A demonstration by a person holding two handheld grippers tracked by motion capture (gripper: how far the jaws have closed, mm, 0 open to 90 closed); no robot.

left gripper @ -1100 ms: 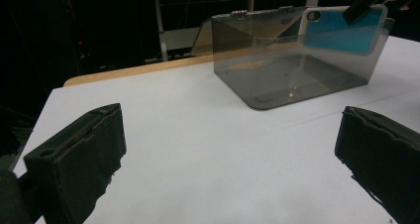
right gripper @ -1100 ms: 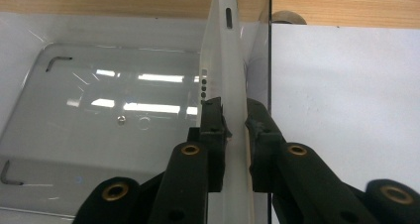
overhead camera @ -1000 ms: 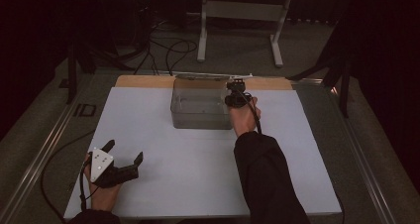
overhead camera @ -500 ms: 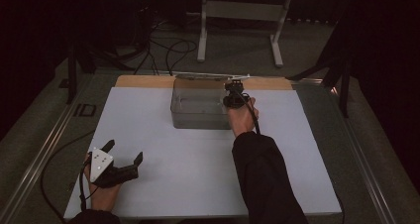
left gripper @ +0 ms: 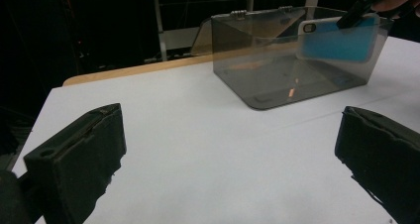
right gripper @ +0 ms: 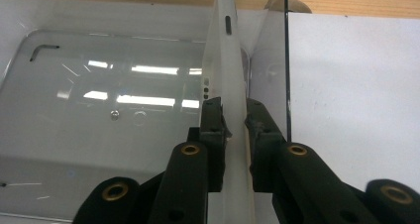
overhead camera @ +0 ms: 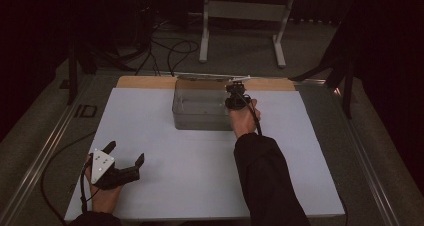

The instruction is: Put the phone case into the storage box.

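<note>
White table (overhead camera: 200, 176), metal stand (overhead camera: 240, 16), floor cables (overhead camera: 170, 51)

My high view looks forward and down over the white table (overhead camera: 200, 171). My left gripper view sits low, facing across it toward the clear box (left gripper: 277, 80). My right gripper view peers steeply into that same box (right gripper: 99, 85), very close.

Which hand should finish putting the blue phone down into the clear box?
The right. Its tongs already clamp the blue phone in its pale translucent case edge-on inside the clear plastic box. The left tongs rest open at the table's near edge, far away.
</note>
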